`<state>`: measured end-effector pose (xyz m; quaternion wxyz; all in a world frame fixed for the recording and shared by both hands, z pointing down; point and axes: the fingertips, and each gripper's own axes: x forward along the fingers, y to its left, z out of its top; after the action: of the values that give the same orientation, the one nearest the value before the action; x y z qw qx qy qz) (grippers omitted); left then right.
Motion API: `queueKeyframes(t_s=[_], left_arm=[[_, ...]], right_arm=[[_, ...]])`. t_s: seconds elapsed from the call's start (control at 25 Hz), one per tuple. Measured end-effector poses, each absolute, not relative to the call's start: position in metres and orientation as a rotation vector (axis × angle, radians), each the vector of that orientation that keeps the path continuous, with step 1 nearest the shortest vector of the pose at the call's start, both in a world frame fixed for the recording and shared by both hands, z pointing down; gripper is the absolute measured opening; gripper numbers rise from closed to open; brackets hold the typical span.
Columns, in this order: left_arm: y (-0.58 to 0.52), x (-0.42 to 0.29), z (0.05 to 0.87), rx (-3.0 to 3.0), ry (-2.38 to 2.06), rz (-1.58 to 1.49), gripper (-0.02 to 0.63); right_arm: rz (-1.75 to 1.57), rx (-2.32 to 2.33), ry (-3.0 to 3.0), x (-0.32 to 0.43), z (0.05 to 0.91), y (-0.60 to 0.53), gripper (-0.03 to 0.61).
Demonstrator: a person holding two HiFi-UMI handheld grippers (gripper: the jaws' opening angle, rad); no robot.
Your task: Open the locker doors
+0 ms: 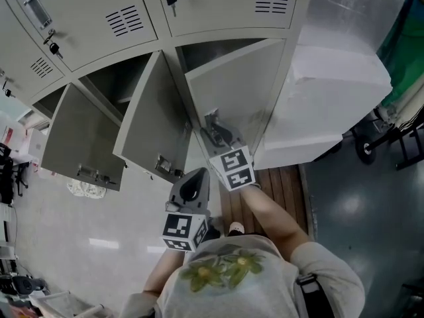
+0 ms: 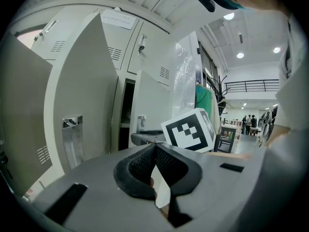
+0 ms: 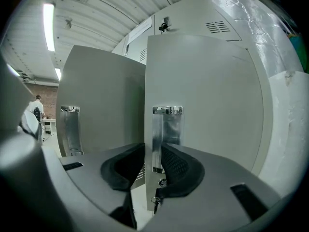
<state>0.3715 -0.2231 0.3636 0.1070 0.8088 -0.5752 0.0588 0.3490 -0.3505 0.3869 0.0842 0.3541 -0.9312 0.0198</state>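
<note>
Right gripper view: right claw (image 3: 153, 149) grips locker door (image 3: 207, 105) edge.

Locker door (image 3: 207, 105): painted sheet metal, pale grey, matt, smooth.
Handle plate (image 3: 166, 129): bare polished metal, mirror-bright.
Right gripper (image 3: 152, 151) shell: grey plastic, matt; pads (image 3: 181, 163) black, rubbery, cross-hatched.
Floor (image 1: 99, 244), lower left: pale, glossy.
Platform (image 1: 281, 184): brown wood slats.
Wrap (image 1: 344, 18), upper right: clear plastic film, crinkled, shiny.
Shirt (image 1: 265, 277): grey cloth, matt.

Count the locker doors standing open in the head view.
3, all in the lower row: the left door, the middle door and the right door. More may lie past the picture's left edge.
</note>
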Motion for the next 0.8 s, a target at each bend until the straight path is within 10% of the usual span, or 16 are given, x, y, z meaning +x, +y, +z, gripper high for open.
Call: queueKeyframes(t_s=[0.8], left_arm=[[-0.214,0.383,0.364,2.378,-1.716,0.181,0.028]], right_arm=[[0.043,1.019,-2.780,0.369,0.388,-0.331,0.121]])
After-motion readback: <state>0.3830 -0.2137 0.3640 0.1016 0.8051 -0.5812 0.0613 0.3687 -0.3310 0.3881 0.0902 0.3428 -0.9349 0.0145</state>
